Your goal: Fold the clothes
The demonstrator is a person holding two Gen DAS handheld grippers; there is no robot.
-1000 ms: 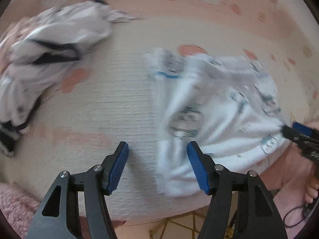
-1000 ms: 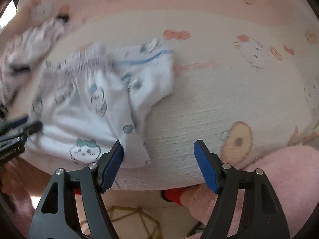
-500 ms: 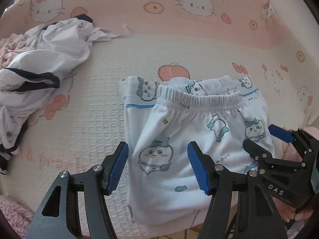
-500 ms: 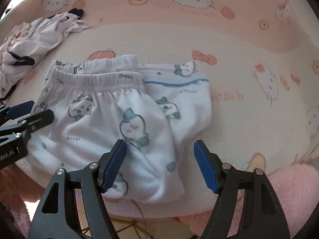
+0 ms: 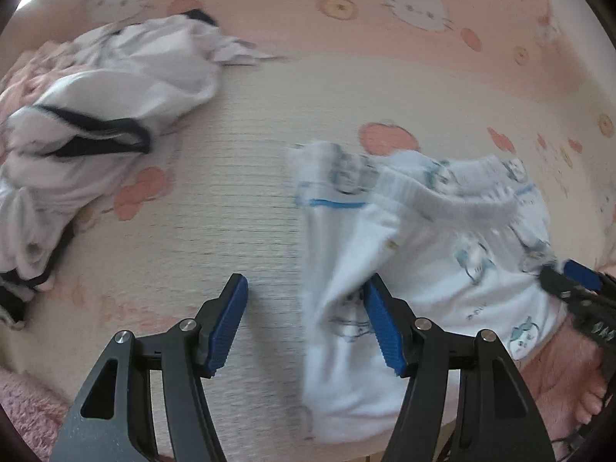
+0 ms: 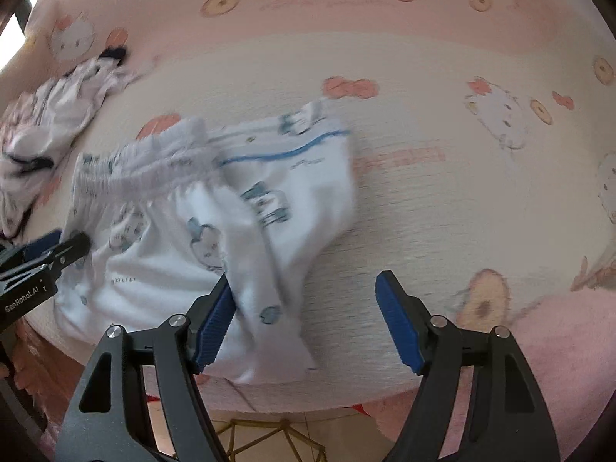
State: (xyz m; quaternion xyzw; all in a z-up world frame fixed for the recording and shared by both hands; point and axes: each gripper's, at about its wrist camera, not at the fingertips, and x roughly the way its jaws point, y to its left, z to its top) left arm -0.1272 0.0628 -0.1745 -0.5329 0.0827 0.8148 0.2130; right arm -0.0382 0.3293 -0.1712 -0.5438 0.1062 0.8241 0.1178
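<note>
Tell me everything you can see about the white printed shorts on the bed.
The white shorts look like soft knit cotton, printed with small blue-green cartoon animals, with a gathered elastic waistband and a thin blue stripe on the layer beneath. They lie folded and rumpled on the cream and pink cartoon bedspread, near its front edge. Both views are motion-blurred. The left gripper and right gripper sit at the fabric with jaws open.
</note>
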